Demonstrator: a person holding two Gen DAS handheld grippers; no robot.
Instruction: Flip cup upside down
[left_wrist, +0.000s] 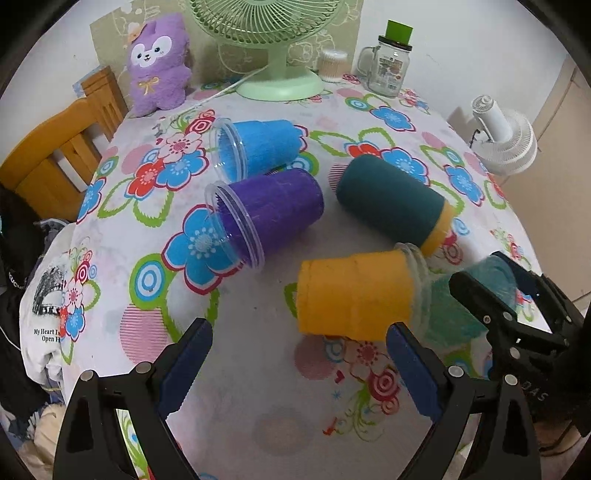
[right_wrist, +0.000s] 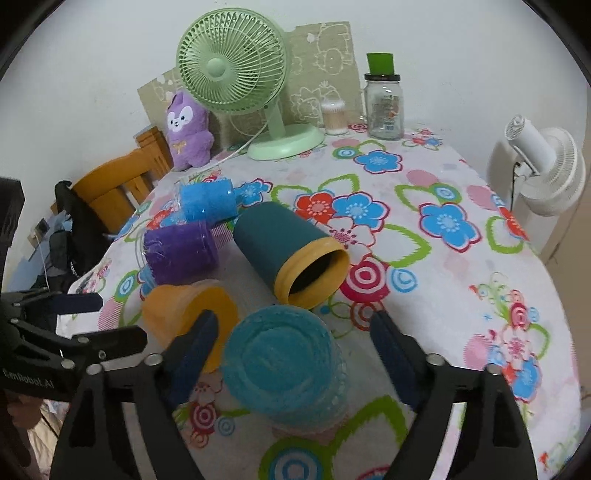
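Observation:
A teal cup (right_wrist: 284, 365) stands upside down on the floral tablecloth, its base facing up. My right gripper (right_wrist: 295, 336) is open, its fingers spread on either side of this cup and apart from it. The cup also shows in the left wrist view (left_wrist: 469, 306), partly behind the right gripper's fingers (left_wrist: 480, 299). An orange cup (left_wrist: 354, 295) lies on its side just beyond my left gripper (left_wrist: 299, 343), which is open and empty. A purple cup (left_wrist: 266, 218), a blue cup (left_wrist: 258, 146) and a dark teal cup with a yellow rim (left_wrist: 391, 199) lie on their sides further back.
A green desk fan (right_wrist: 240, 85), a purple plush toy (right_wrist: 186, 129), a cotton swab box (right_wrist: 334, 118) and a glass jar with a green top (right_wrist: 384, 107) stand at the table's far edge. A wooden chair (left_wrist: 55, 155) is at the left, a white fan (right_wrist: 546, 166) at the right.

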